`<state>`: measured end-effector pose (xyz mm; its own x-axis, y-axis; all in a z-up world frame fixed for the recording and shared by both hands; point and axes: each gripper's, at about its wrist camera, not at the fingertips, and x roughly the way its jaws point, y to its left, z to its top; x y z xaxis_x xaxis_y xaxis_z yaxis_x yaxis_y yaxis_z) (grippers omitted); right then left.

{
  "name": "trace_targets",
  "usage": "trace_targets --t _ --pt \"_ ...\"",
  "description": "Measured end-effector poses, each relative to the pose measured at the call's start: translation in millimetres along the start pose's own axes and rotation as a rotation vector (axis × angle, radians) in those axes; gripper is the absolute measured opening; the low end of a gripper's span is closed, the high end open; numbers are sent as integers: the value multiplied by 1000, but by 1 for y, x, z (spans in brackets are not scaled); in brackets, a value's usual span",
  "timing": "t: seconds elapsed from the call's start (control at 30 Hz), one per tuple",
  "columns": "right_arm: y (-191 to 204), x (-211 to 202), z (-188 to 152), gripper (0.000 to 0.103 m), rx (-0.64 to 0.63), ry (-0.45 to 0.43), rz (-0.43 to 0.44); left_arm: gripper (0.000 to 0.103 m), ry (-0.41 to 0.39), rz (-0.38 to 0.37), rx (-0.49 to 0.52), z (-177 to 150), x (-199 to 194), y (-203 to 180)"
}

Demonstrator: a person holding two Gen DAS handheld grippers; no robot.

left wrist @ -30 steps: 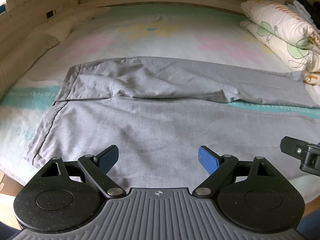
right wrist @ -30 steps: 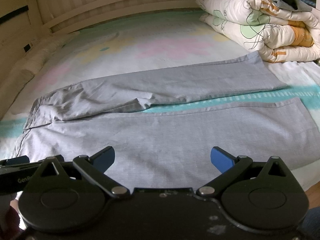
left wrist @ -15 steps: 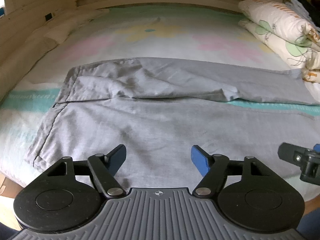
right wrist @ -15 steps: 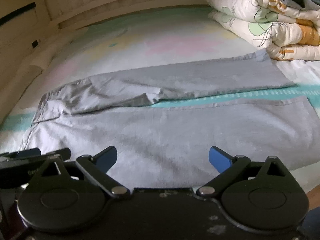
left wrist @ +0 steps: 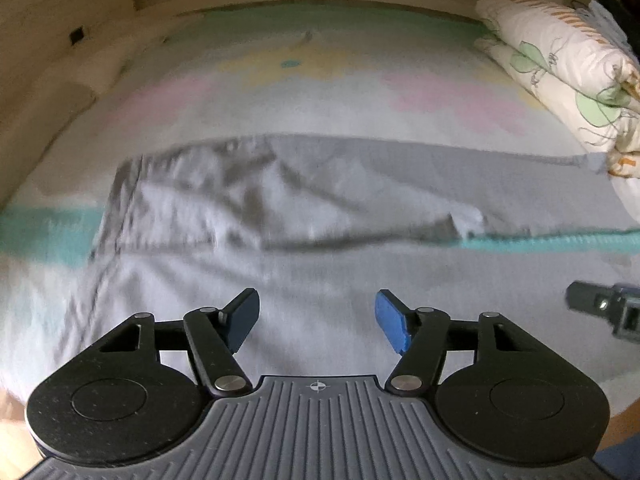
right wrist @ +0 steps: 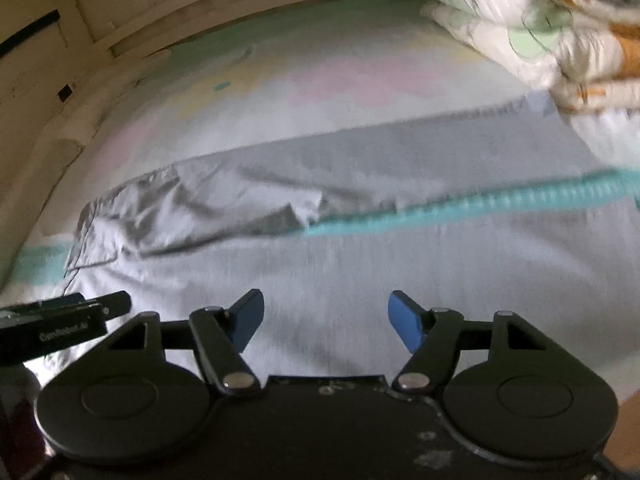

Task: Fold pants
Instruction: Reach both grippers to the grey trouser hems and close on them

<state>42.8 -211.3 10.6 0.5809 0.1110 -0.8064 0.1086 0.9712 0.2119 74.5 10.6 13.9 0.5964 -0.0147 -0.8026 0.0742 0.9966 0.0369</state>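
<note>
Grey pants (left wrist: 320, 208) lie spread flat on the bed (left wrist: 320, 92). Left tongs (left wrist: 316, 324) and right tongs (right wrist: 326, 320) hover spread, empty, over the near leg, positioned to grasp its edge.

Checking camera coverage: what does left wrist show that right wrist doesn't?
Left wrist only: the left gripper, jaws open, and the right gripper's tip at the right edge.
Right wrist only: the right gripper, jaws open, and the left gripper's body at the left edge.
Both: grey pants spread flat on the bed sheet, legs apart, and the folded duvet far right.
</note>
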Motion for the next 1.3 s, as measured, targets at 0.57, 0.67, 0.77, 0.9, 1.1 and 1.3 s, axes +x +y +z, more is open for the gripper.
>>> trace_targets --t 0.57,0.67,0.77,0.9,1.1,1.3 --pt "-82 170 178 76 298 53 -240 63 21 16 43 82 100 -7" --pt "-99 200 191 76 362 24 -307 63 50 -9 49 82 113 -10" --pt "-112 225 202 77 399 -1 -367 63 61 -11 78 80 121 -14" --pt "-127 252 211 77 488 -3 -407 63 50 5 108 80 126 -14" --pt "-132 272 221 65 411 36 -502 63 61 19 94 85 134 -11" --pt "-146 245 210 5 405 50 -401 63 70 10 57 95 139 -16"
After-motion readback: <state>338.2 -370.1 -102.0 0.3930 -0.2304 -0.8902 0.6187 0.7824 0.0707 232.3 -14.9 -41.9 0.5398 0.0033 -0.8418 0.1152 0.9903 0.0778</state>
